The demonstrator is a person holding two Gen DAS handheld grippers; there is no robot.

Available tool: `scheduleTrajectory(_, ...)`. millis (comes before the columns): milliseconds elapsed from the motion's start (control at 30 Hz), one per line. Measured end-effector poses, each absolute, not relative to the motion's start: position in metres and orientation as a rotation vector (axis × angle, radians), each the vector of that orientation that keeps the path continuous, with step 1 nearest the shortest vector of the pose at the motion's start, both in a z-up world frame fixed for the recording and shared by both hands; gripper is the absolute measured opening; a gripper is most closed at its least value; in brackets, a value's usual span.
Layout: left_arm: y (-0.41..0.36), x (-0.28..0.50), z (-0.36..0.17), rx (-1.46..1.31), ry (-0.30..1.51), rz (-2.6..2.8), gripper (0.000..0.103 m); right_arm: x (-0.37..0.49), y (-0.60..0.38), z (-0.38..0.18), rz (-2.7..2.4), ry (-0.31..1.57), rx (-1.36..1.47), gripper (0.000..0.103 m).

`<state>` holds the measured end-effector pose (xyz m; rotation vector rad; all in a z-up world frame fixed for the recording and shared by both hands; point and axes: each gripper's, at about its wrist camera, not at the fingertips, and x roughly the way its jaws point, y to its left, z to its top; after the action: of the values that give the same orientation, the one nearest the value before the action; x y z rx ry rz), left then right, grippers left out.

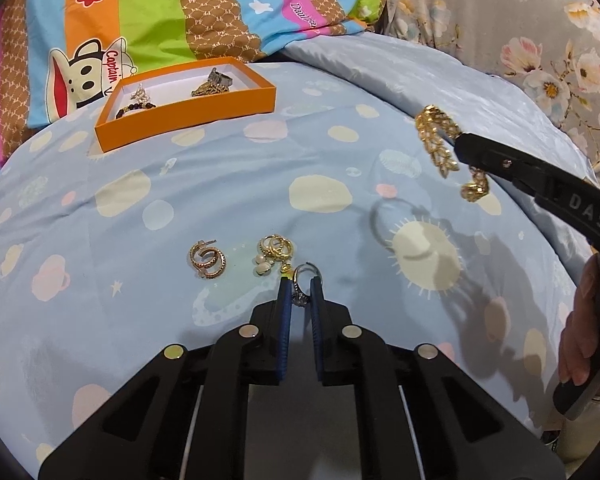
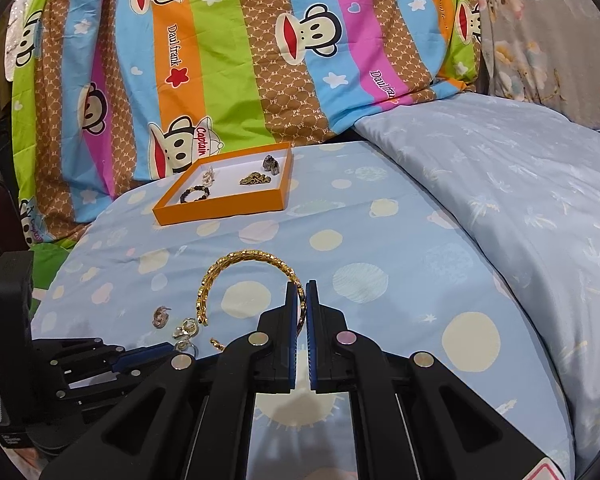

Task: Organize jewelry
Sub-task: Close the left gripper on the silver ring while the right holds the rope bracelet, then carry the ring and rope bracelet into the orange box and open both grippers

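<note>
From the left wrist, the left gripper (image 1: 302, 280) had its blue pads narrowed around a silver ring (image 1: 305, 276) on the pale blue bedspread (image 1: 220, 184), with gold hoop earrings (image 1: 207, 263) and pearl earrings (image 1: 274, 254) just left of it and an orange box (image 1: 188, 128) far left. From the right wrist, the right gripper (image 2: 305, 286) was clamped on a gold bangle (image 2: 236, 268), lifted above the bedspread, with the orange box beyond.

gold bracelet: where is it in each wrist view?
Left wrist: gold bracelet upper right, hanging from the right gripper.
Right wrist: gold bracelet centre, arching left from the gripper's tips.
Shared landmark: orange box, behind on the bedsheet.
</note>
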<state>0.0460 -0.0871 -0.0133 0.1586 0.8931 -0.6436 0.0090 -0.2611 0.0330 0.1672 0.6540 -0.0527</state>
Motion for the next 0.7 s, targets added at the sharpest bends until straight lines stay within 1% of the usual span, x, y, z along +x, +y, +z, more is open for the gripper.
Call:
scheduleTrajectory(200, -0.08, 0.037, -0.001, 0.143, 0.871, -0.662, 0.008, 0.01, -0.259, 0.034, -0.05, 0.653, 0.163, 0.004)
scheduleTrajectory(467, -0.058, 0.037, 0.03, 0.094, 0.825, -0.669, 0.008, 0.015, -0.251, 0.04, -0.038, 0.646, 0.149, 0.004)
scheduleTrajectory(700, -0.044, 0.06, 0.056, 0.105, 0.76, -0.615, 0.008, 0.039, -0.24, 0.058, 0.003, 0.612, 0.11, 0.004)
